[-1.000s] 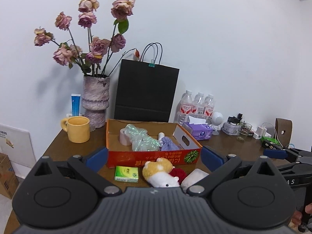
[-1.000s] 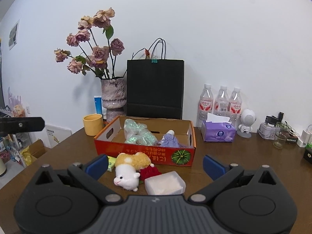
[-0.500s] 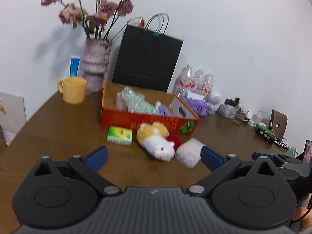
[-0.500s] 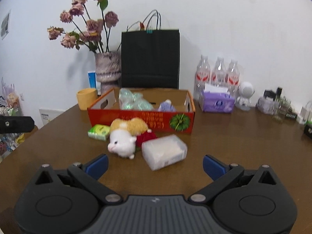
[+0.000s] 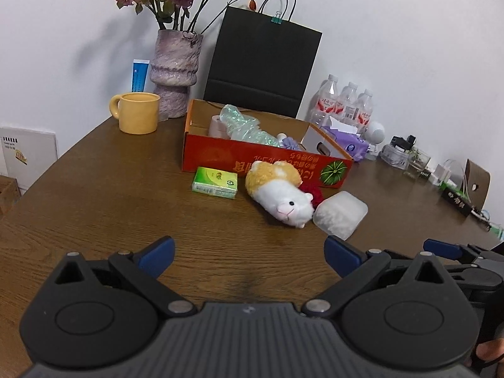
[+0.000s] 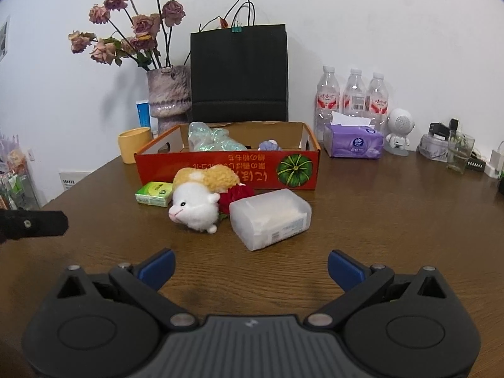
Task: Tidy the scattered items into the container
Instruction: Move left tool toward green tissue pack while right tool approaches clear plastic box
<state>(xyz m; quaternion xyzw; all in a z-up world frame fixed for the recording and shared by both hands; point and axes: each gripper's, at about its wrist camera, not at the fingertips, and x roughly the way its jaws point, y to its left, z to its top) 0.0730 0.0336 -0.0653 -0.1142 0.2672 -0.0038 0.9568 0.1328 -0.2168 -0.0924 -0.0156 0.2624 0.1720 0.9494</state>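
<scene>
An orange cardboard box (image 5: pixel 220 152) (image 6: pixel 201 167) stands on the brown table and holds bubble wrap, a tape roll and a purple item. In front of it lie a green packet (image 5: pixel 215 182) (image 6: pixel 154 193), a white-and-yellow plush hamster (image 5: pixel 280 193) (image 6: pixel 201 200), a red fuzzy item (image 6: pixel 237 195) and a translucent plastic case (image 5: pixel 340 214) (image 6: pixel 270 218). My left gripper (image 5: pixel 249 256) is open and empty, short of the hamster. My right gripper (image 6: pixel 250 266) is open and empty, just short of the plastic case.
Behind the box stand a yellow mug (image 5: pixel 137 112), a vase of dried roses (image 5: pixel 175 74), a black paper bag (image 5: pixel 261 63), three water bottles (image 6: pixel 354 96) and a purple tissue pack (image 6: pixel 354 141). Small clutter lines the table's right edge (image 5: pixel 453 186).
Both grippers have tilted downward and drawn nearer the loose items, which now sit higher and larger in view. Both stay open and empty. No item has moved.
</scene>
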